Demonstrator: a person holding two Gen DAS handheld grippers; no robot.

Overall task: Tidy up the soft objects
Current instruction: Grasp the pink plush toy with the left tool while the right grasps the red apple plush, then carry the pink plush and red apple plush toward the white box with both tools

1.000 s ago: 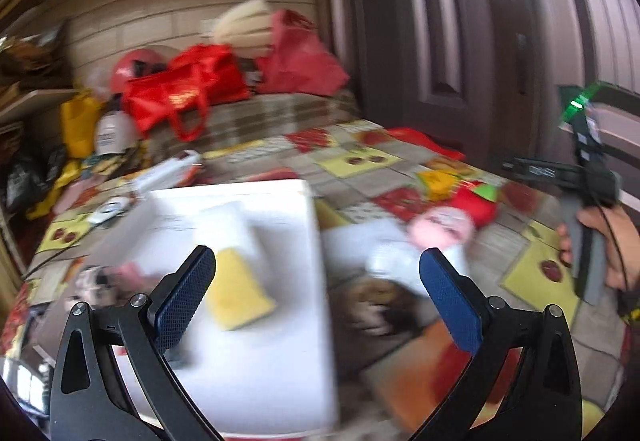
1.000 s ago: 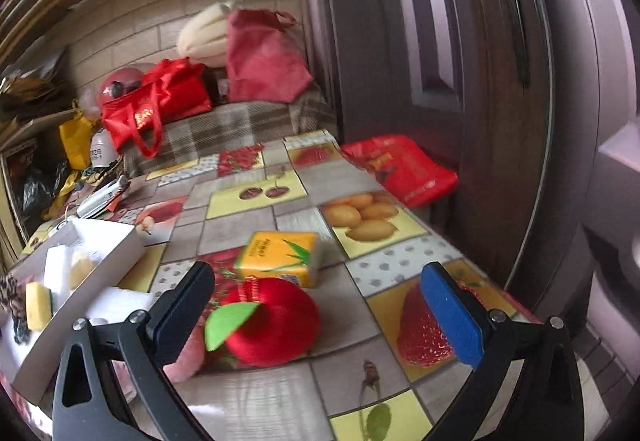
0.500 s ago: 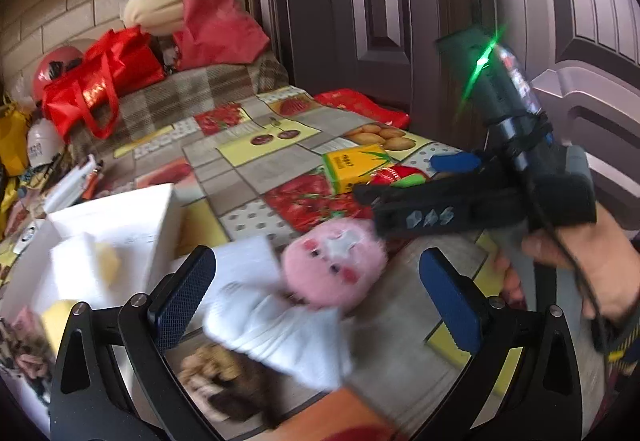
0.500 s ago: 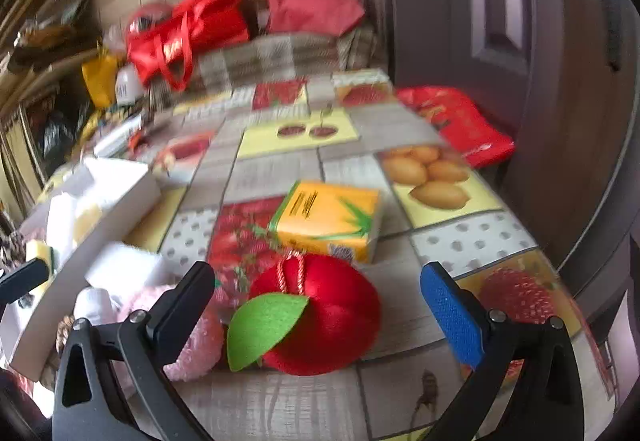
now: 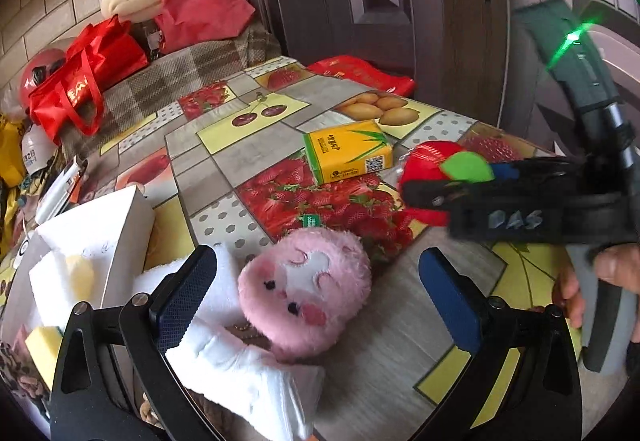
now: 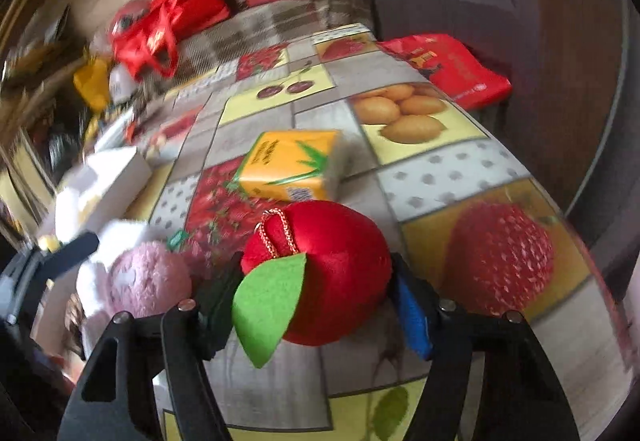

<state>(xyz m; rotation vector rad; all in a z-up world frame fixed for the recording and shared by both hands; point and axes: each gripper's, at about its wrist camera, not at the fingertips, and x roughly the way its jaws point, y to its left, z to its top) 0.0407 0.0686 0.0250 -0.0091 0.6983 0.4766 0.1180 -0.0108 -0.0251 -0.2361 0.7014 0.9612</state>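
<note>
Plush apple [image 6: 320, 273] between plush toy [image 6: 148, 281] and table edge; tissue pack [image 6: 288, 169] behind.

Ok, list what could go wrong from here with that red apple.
The right hand-held gripper pinches the round red plush apple low and near its front, so it may squeeze out. Lifting could snag the green felt leaf. Swinging left risks bumping the open left hand-held gripper over the pink plush toy.

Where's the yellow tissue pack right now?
The yellow tissue pack lies on the fruit-print tablecloth, just beyond the red plush apple between the right gripper fingers.
</note>
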